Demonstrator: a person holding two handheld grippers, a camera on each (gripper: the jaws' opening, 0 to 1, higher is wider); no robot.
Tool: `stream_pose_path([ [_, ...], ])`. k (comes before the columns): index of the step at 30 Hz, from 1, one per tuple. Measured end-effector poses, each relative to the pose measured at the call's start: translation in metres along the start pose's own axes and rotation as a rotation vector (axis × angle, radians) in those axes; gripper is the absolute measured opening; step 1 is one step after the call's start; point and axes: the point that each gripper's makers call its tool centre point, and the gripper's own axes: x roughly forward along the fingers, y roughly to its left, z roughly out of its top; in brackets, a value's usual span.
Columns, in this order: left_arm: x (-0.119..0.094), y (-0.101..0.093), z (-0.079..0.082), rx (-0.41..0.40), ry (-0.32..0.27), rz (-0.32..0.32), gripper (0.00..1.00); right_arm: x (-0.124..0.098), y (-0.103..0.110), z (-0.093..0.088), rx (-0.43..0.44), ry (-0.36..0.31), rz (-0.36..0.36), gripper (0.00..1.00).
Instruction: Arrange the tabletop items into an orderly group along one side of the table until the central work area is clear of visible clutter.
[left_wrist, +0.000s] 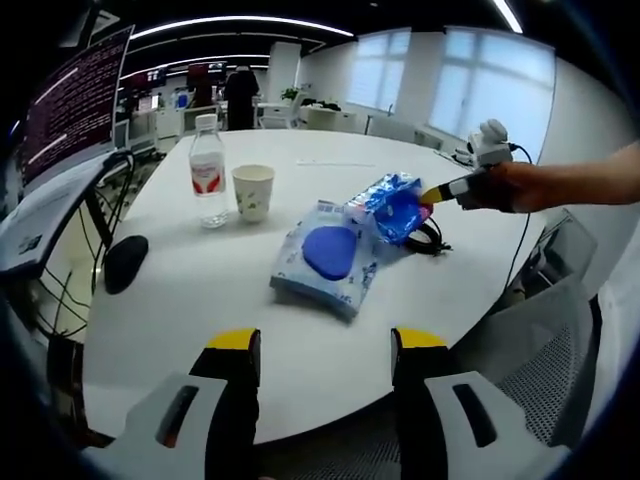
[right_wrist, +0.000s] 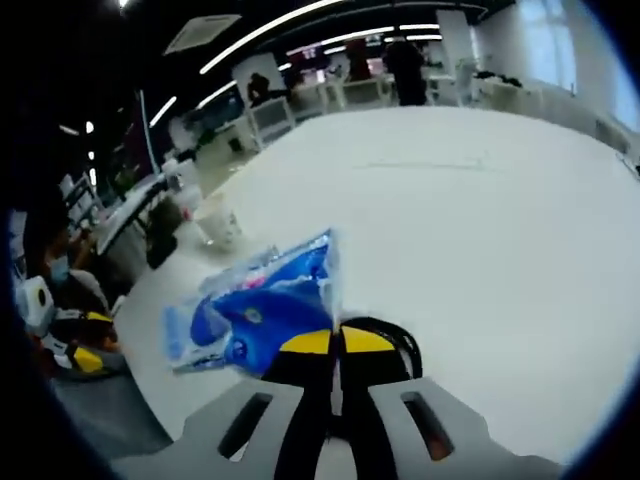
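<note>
Right now, blue snack bag: a crinkled, shiny blue packet (left_wrist: 392, 207) lying near the middle of the white table (left_wrist: 300, 350), its edge pinched between the tips of the right gripper (left_wrist: 428, 195).
Right gripper: jaws brought together on the bag's edge; in the right gripper view the yellow tips (right_wrist: 336, 342) meet with the bag (right_wrist: 270, 310) spreading away to the left of them.
Flat pack: a pale blue wipes-style pack (left_wrist: 325, 262) with a dark blue oval on top, lying flat and touching the snack bag on its near side.
Black cable: a coiled loop (left_wrist: 432, 240) just beside the bag, partly under it; in the right gripper view it curves around the tips (right_wrist: 400, 335).
Paper cup: upright (left_wrist: 253, 192), near the water bottle (left_wrist: 207, 172), both well apart from the bag.
Black mouse: (left_wrist: 125, 262) near the table's left edge.
Left gripper: held back above the near table edge (left_wrist: 325, 355), jaws apart, nothing between them.
Left gripper view adds: the bottle, the mouse, a monitor (left_wrist: 75, 105), and the person's hand (left_wrist: 515, 185) holding the right gripper.
Right gripper view adds: the left gripper (right_wrist: 80, 345) off past the table edge, and the cup (right_wrist: 218, 222) seen blurred.
</note>
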Motion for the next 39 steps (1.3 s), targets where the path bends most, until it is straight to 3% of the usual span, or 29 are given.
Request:
stream_pose_path([
  [11,0.0,0.0,-0.001,-0.003,0.008,0.0,0.52,-0.008,-0.04,0.014,0.116,-0.06,-0.08,0.0],
  [21,0.0,0.002,-0.003,-0.014,0.016,0.007,0.52,0.0,-0.076,0.025,0.229,-0.088,-0.13,0.0],
  [39,0.004,-0.001,-0.01,-0.017,0.055,0.021,0.52,0.017,-0.091,0.018,0.309,-0.07,-0.161,0.0],
])
